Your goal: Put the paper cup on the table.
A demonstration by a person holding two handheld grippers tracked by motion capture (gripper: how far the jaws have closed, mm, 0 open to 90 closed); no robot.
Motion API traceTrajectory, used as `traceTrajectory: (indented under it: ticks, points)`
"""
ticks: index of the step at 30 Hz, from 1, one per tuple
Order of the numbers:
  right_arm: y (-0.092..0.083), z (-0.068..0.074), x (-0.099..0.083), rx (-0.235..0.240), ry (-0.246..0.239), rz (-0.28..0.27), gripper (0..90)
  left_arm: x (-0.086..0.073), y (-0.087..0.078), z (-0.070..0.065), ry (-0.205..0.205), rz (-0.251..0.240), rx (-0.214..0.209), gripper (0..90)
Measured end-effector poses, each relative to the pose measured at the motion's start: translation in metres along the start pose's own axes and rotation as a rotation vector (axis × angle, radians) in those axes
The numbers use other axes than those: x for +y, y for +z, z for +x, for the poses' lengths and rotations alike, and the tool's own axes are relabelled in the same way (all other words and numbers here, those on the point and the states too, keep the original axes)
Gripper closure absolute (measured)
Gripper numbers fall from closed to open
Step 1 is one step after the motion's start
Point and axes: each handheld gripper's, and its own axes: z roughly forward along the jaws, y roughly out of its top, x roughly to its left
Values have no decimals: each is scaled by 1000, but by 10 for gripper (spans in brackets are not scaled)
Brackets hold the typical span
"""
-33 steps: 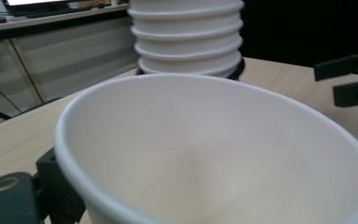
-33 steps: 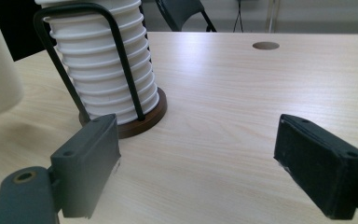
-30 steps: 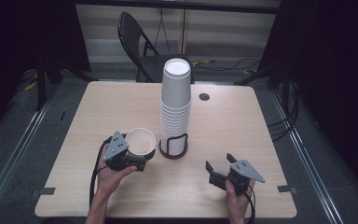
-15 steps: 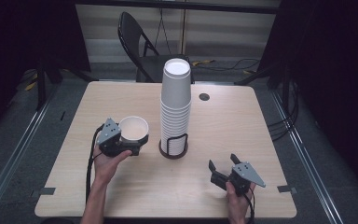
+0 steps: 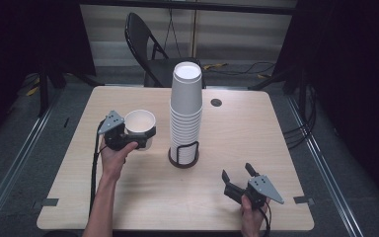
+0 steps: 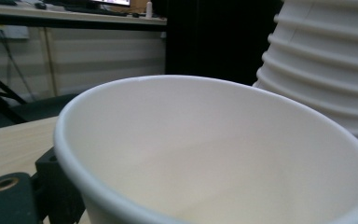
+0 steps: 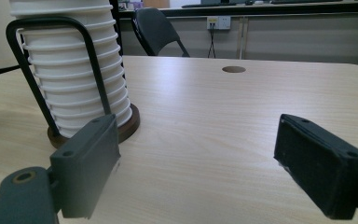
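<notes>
Currently: one paper cup (image 5: 140,127), upright, pinched in left gripper (image 5: 128,138) fingers, left of centre frame, just beside the cup stack (image 5: 186,113) to its right. Right gripper (image 5: 237,180), fingers spread, idles lower right on worktop (image 5: 256,133).

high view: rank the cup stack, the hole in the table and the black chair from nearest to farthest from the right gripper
From the right gripper, at the near right of the table:
1. Cup stack, in its holder at the table's middle, up and to the left.
2. Hole in the table, near the far edge.
3. Black chair, beyond the far edge, on the floor.
</notes>
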Motion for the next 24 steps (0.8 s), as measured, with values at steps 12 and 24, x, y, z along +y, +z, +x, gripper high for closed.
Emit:
traceTrajectory:
  ticks: [12,24]
  points:
    - [0,0,0,10,-3,3,136,-15,29,28,6,46,53,68]
    - [1,0,0,14,-7,13,137,-31,46,33,-5,112,85,63]
